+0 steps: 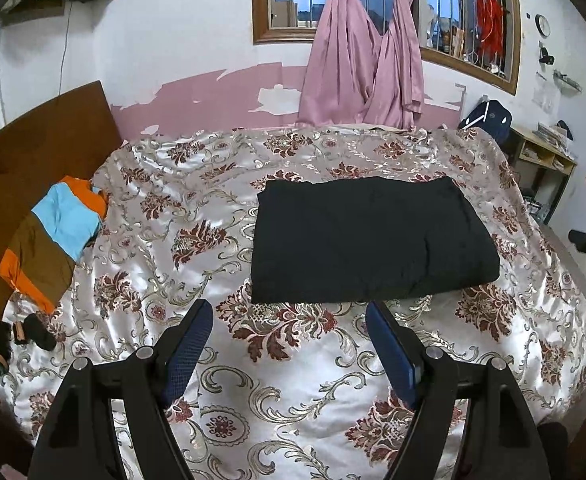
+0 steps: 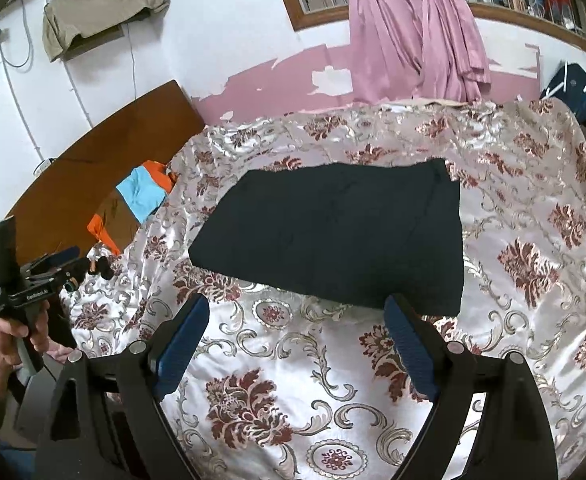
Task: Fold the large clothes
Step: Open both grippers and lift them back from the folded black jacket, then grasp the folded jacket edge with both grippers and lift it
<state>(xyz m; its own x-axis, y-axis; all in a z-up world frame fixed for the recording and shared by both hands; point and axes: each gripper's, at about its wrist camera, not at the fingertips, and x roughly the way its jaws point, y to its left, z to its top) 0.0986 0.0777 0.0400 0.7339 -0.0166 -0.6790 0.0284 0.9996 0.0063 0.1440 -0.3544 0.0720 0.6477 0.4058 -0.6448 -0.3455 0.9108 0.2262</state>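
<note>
A black garment lies folded into a flat rectangle on the floral satin bedspread; the right wrist view shows the same garment in the middle of the bedspread. My left gripper hangs above the bed just short of the garment's near edge, open, nothing between its blue pads. My right gripper is also above the bed in front of the garment, open and empty. In the right wrist view a hand holds the left gripper at the far left.
A folded orange, blue and brown cloth lies by the wooden headboard. Small dark items sit near the bed's left edge. Pink curtains hang at the window behind; a shelf stands at the right.
</note>
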